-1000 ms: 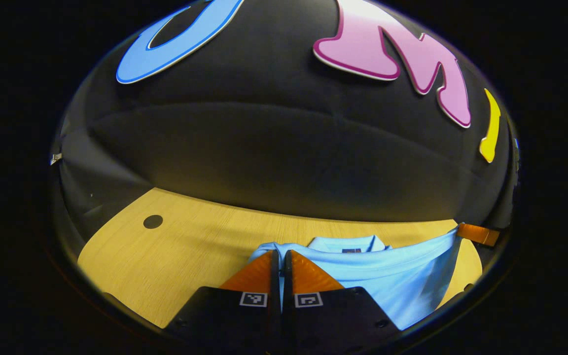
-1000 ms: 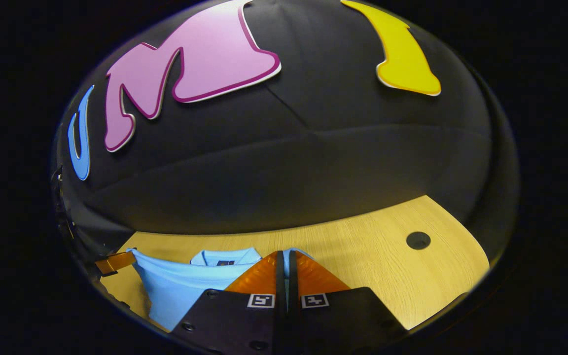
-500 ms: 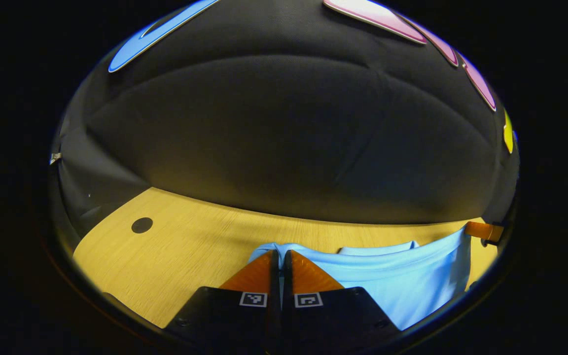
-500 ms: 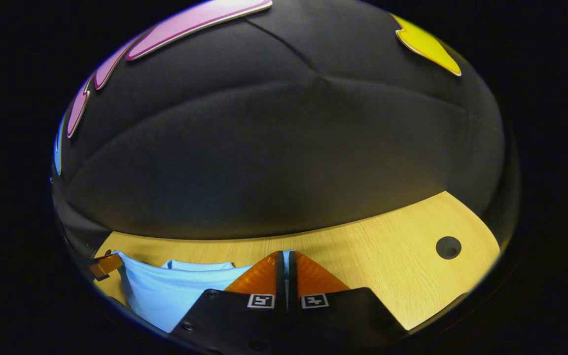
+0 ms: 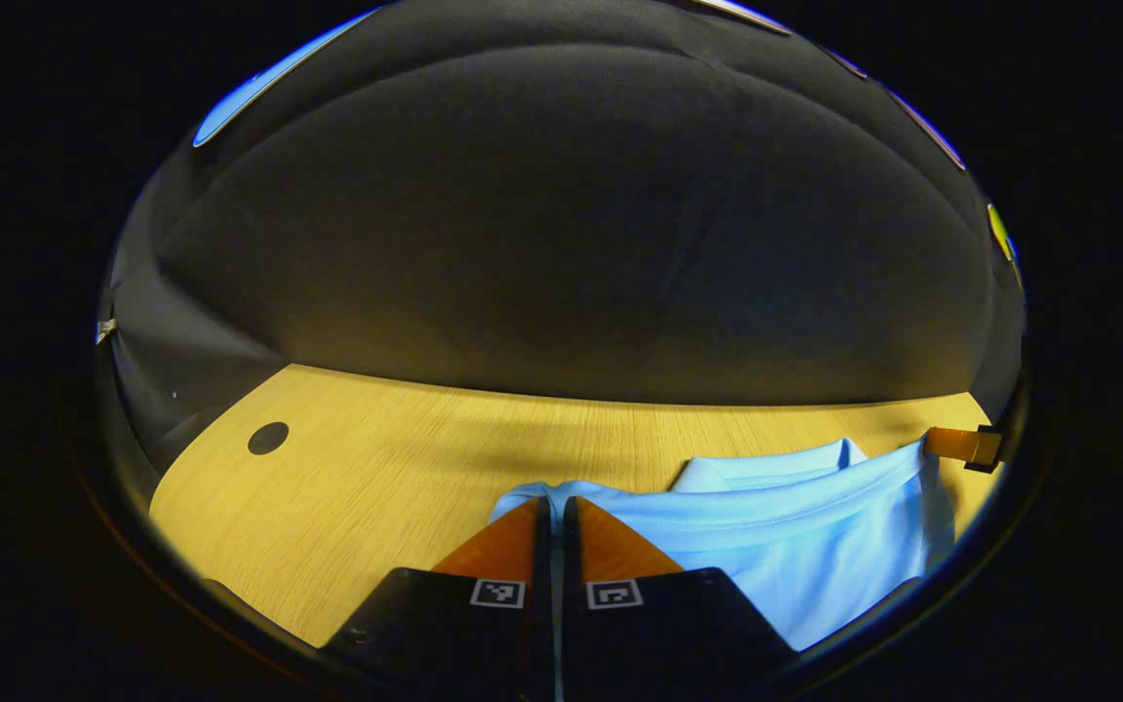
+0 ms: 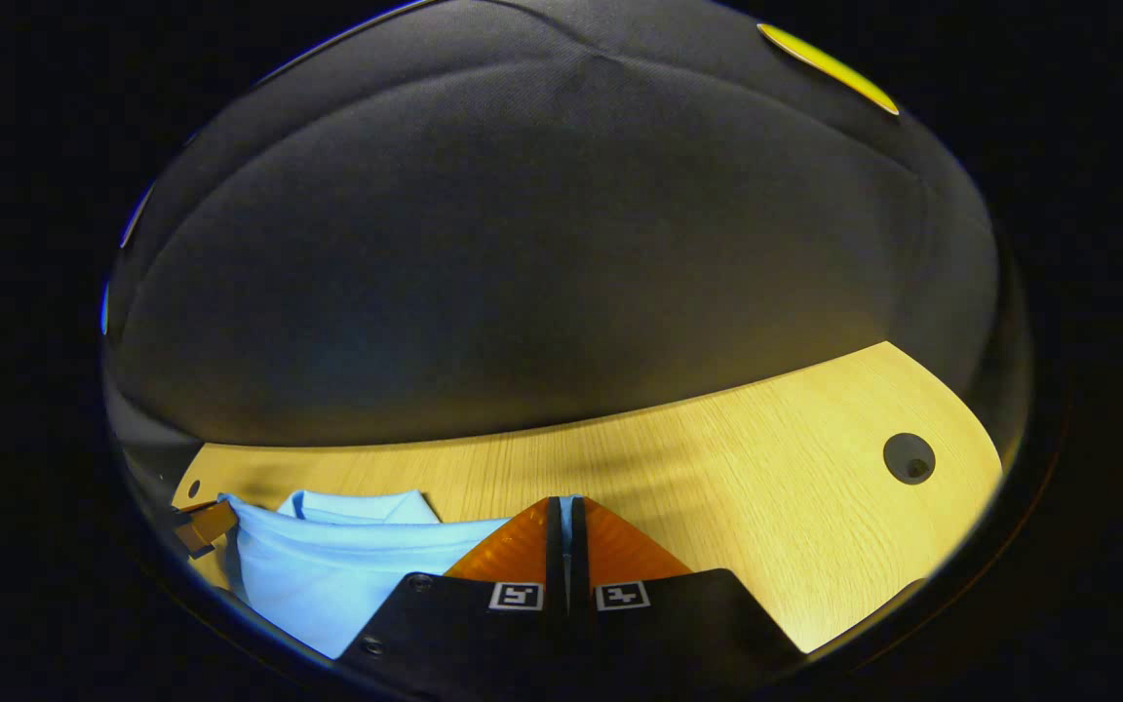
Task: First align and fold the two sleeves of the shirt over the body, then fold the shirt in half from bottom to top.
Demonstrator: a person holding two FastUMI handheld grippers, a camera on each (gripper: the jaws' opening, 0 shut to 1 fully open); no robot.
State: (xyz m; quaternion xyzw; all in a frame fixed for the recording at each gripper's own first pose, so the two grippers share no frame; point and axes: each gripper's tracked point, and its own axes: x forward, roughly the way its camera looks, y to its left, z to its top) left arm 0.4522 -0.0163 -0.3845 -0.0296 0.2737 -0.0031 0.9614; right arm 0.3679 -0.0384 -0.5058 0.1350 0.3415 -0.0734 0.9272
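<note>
A light blue shirt point(image 5: 795, 546) lies on the wooden table point(image 5: 376, 468), its hem lifted and stretched between the two grippers. My left gripper point(image 5: 552, 507) is shut on the hem's left corner at the bottom of the left gripper view. The right gripper's fingertips point(image 5: 961, 446) hold the other corner at that view's far right. The collar point(image 5: 766, 468) peeks out just beyond the raised hem. In the right gripper view my right gripper point(image 6: 564, 507) is shut on the shirt point(image 6: 328, 565), with the collar point(image 6: 357, 507) behind and the left gripper's fingertips point(image 6: 199, 522) at the far left.
The table has a round dark hole point(image 5: 268, 438) near its left side, and a similar hole point(image 6: 910, 458) in the right gripper view. The black cloth wall point(image 5: 561, 244) rises right behind the table's far edge.
Both grippers have carried the hem forward toward the collar and tipped downward; the wall's upper part has slid out of sight and more table shows. The collar is closer to the hem.
</note>
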